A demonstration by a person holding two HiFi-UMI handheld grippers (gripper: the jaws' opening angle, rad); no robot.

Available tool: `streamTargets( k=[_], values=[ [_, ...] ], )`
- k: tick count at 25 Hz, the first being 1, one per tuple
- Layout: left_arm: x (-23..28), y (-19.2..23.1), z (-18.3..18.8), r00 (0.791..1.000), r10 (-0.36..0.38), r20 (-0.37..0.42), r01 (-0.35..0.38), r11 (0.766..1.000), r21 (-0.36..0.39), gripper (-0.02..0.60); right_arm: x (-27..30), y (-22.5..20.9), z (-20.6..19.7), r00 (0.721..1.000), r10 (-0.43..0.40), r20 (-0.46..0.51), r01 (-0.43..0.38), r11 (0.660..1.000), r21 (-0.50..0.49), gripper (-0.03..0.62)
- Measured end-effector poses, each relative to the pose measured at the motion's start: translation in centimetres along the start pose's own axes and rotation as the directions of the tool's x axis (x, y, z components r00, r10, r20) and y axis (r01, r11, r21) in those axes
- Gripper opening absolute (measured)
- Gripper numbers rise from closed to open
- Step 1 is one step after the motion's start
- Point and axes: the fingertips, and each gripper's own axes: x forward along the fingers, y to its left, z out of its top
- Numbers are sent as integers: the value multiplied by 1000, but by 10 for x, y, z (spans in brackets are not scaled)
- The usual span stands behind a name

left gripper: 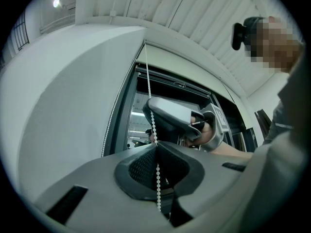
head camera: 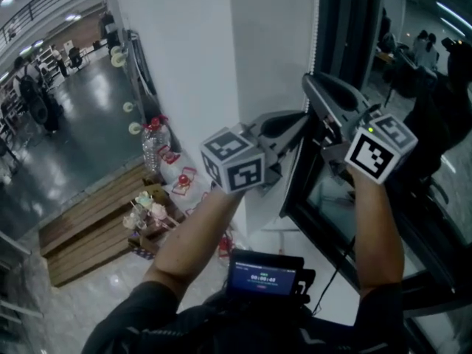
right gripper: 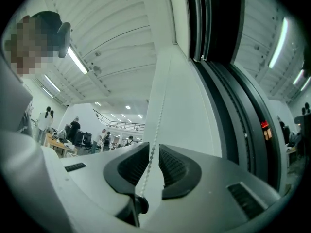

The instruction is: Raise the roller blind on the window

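Both grippers are raised against the left edge of the dark window frame (head camera: 341, 21), where the roller blind's bead chain (left gripper: 146, 72) hangs. The chain's long axis is vertical: it drops straight down along the frame's left edge, just beside the white wall (head camera: 273, 43), with one end leading up towards the head of the window and the other trailing below the grippers. The left gripper (left gripper: 157, 143) sits lower, slanting up towards the frame, and its jaws are pressed together on the chain, which threads between the ribbed pads and dangles out below them. The right gripper (right gripper: 154, 147) is higher up the same line, also tilted upward. Its jaws stand a little apart with the chain running through the gap close to one pad, and neither pad presses on it. From here I cannot make out the blind's fabric against the dark glass.
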Motion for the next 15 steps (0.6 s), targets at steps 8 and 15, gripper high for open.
streamTargets(
  k=[8, 15],
  values=[
    [-3, -1, -10, 1000, -3, -3, 3, 1000, -17, 2, -3, -1, -13, 1000, 10, 12, -11, 996, 84, 11],
    [-4, -2, -27, 999, 2, -32, -3, 1000, -27, 2, -9, 0, -33, 1000, 4, -20, -2, 997, 74, 11]
  ],
)
